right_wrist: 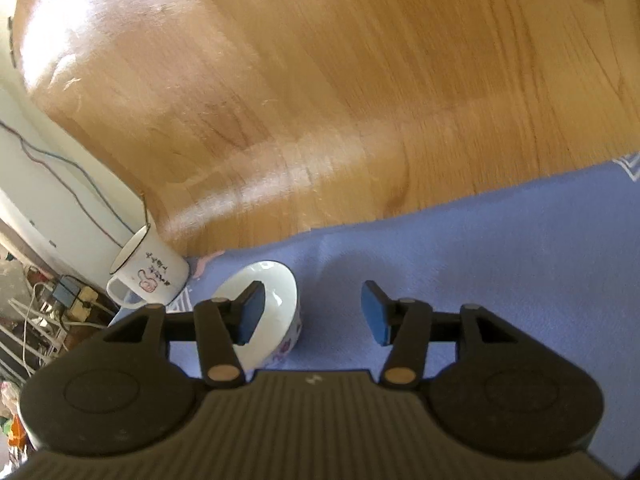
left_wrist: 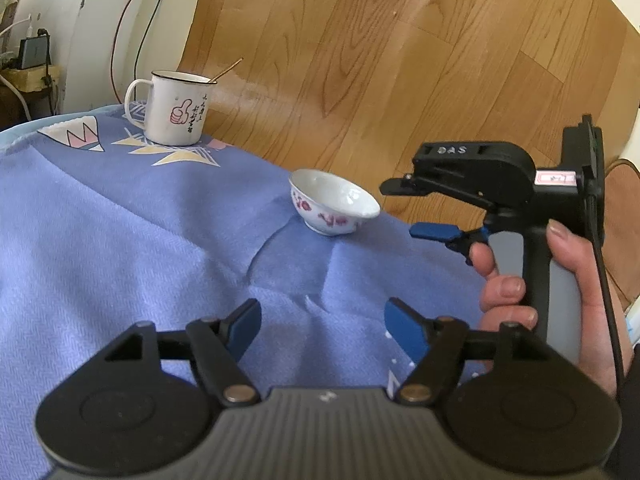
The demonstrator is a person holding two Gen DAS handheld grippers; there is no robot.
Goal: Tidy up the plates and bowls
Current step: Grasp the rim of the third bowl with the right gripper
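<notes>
A small white bowl (left_wrist: 334,208) with pink flower marks sits on the blue cloth (left_wrist: 120,240) near the table's far edge. My left gripper (left_wrist: 322,330) is open and empty, low over the cloth, short of the bowl. My right gripper (left_wrist: 416,210) shows in the left wrist view just right of the bowl, held by a hand, jaws apart. In the right wrist view my right gripper (right_wrist: 312,314) is open; the bowl (right_wrist: 276,304) lies at its left finger, partly hidden behind that finger (right_wrist: 252,312).
A white enamel mug (left_wrist: 174,108) with a red thumbs-up and a stick in it stands at the cloth's far left corner; it also shows in the right wrist view (right_wrist: 150,276). Wooden floor (left_wrist: 400,60) lies beyond the table edge. Cables hang on the wall at left.
</notes>
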